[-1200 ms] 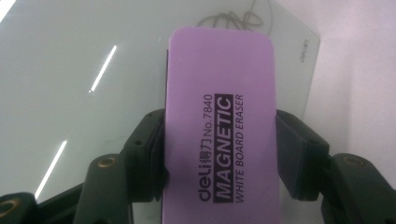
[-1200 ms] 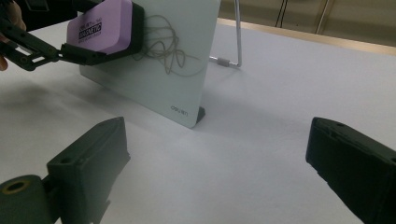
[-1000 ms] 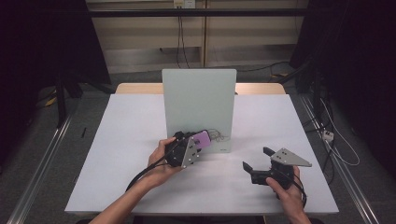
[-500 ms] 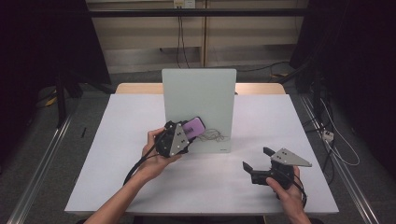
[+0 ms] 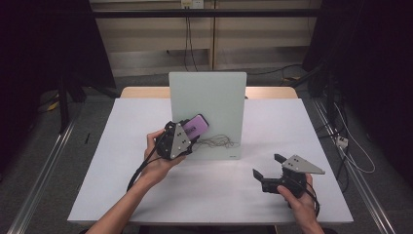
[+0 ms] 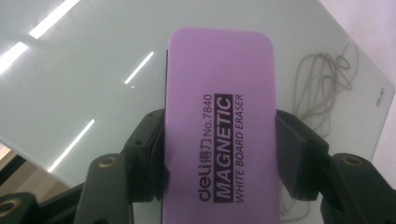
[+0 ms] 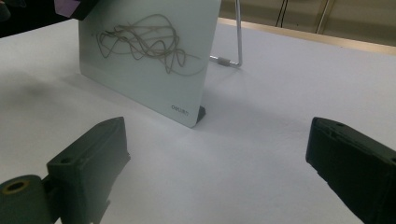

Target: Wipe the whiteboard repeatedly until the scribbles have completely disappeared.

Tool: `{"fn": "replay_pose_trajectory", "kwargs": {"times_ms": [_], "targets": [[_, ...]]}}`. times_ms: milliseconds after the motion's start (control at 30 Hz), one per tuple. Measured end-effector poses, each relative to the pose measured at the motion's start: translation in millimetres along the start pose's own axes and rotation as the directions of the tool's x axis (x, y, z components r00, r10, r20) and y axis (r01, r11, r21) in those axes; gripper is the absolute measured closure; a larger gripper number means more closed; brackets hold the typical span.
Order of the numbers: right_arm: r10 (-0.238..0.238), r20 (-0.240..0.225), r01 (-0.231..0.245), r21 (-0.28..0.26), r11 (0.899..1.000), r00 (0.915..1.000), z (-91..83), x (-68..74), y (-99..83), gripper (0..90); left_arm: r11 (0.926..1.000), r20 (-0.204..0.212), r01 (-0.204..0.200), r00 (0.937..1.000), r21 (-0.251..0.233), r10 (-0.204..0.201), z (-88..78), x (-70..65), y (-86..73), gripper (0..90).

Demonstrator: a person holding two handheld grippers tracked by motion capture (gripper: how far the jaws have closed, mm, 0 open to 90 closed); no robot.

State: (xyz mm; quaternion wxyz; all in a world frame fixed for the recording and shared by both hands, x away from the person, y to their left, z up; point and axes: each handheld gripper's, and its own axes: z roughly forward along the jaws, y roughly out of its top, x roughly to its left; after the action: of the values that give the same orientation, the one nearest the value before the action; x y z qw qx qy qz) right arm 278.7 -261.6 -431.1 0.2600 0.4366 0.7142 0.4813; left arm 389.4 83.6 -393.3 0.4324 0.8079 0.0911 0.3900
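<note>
Eraser up at the board, scribble not yet wiped

Left gripper (image 5: 191, 130) is clamped on the purple eraser (image 6: 219, 126), jaws pinching its long sides, holding it at the left part of the upright whiteboard (image 5: 214, 97), just left of the scribble (image 5: 219, 142); contact with the glass can't be told. Right gripper (image 5: 267, 169) sits low on the white table (image 5: 122, 170) at near right, jaws wide apart and empty. Likely best: lay the felt face flat on the board, sweep right and down across the scribble with light, even pressure, since the board only leans on a thin wire stand (image 7: 239, 42) and could tip back.

Black grippers (image 5: 275, 176), grey three-cornered plates, cables
</note>
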Motion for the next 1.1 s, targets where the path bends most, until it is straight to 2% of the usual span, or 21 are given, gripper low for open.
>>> {"fn": "replay_pose_trajectory", "kwargs": {"times_ms": [100, 167, 267, 367, 400, 433, 467, 533, 600, 633, 700, 767, 833, 900, 967, 1100], "targets": [[0.003, 0.001, -0.003, -0.002, 1.000, 1.0000, 0.0, 0.0, 0.0, 5.5, 0.9999, 0.015, -0.013, 0.9998, 0.001, 0.013, 1.1, -3.9, -2.4, 41.0], [0.003, 0.002, -0.003, -0.001, 1.000, 1.0000, 0.0, 0.2, 0.1, 5.5, 1.0000, 0.024, 0.005, 0.9997, -0.002, -0.005, 1.6, -5.6, -3.6, 41.0], [0.001, 0.003, -0.001, 0.000, 1.000, 1.0000, 0.3, 0.2, 0.0, 5.5, 0.9984, 0.042, 0.055, 0.9976, -0.009, -0.055, 2.9, -9.6, -6.4, 41.0], [0.002, 0.002, -0.002, 0.000, 1.000, 1.0000, 0.7, 0.6, 0.2, 5.5, 0.9975, 0.055, 0.070, 0.9961, -0.011, -0.069, 5.0, -14.7, -8.0, 41.0], [0.002, 0.001, -0.002, 0.001, 1.000, 1.0000, 0.6, 0.7, 0.2, 5.5, 0.9987, 0.067, 0.050, 0.9965, -0.010, -0.049, 5.5, -14.0, -8.4, 41.0], [-0.002, 0.001, 0.002, 0.001, 1.000, 1.0000, 0.4, 0.6, 0.2, 5.5, 0.9969, 0.060, 0.077, 0.9953, -0.017, -0.076, 6.2, -17.2, -9.3, 41.0], [0.000, 0.001, 0.000, 0.000, 1.000, 1.0000, 0.1, 0.5, 0.2, 5.5, 0.9973, 0.065, 0.072, 0.9954, -0.017, -0.070, 6.6, -17.2, -9.5, 40.9], [0.003, 0.002, -0.003, -0.002, 1.000, 1.0000, 0.0, 0.4, 0.1, 5.5, 0.9958, 0.068, 0.090, 0.9937, -0.015, -0.089, 7.5, -20.8, -10.2, 40.9], [0.001, 0.002, -0.001, -0.002, 1.000, 1.0000, -0.2, -0.1, 0.0, 5.5, 0.9970, 0.082, 0.078, 0.9936, -0.006, -0.077, 9.6, -26.4, -11.3, 40.9], [0.002, 0.001, -0.002, -0.001, 1.000, 1.0000, -0.2, 0.1, 0.0, 5.5, 0.9993, 0.094, 0.036, 0.9949, 0.000, -0.036, 11.0, -27.5, -11.3, 41.0], [0.000, 0.000, 0.000, -0.001, 1.000, 1.0000, -0.2, 0.5, 0.1, 5.5, 0.9994, 0.101, 0.035, 0.9943, 0.008, -0.036, 13.2, -34.6, -11.7, 40.9], [-0.002, -0.001, 0.002, -0.002, 1.000, 1.0000, -0.4, 0.6, 0.2, 5.5, 0.9994, 0.131, 0.027, 0.9910, 0.022, -0.030, 15.6, -39.3, -12.4, 40.9], [0.001, 0.000, -0.001, -0.001, 1.000, 1.0000, -0.6, 0.2, 0.1, 5.5, 0.9993, 0.150, -0.001, 0.9887, 0.037, -0.005, 17.0, -43.5, -12.9, 40.9], [-0.001, 0.000, 0.001, -0.003, 1.000, 1.0000, -1.1, -0.2, 0.1, 5.5, 0.9993, 0.179, -0.010, 0.9839, 0.036, 0.004, 18.8, -44.7, -14.0, 40.9], [0.000, 0.000, 0.000, -0.003, 1.000, 1.0000, -1.3, -0.3, -0.1, 5.5, 0.9985, 0.188, -0.033, 0.9820, 0.044, 0.024, 19.5, -46.8, -14.1, 40.9], [-0.001, 0.001, 0.001, -0.002, 1.000, 1.0000, -1.0, -0.3, 0.0, 5.5, 0.9972, 0.225, -0.047, 0.9737, 0.058, 0.033, 22.4, -53.2, -15.1, 41.0]]}}
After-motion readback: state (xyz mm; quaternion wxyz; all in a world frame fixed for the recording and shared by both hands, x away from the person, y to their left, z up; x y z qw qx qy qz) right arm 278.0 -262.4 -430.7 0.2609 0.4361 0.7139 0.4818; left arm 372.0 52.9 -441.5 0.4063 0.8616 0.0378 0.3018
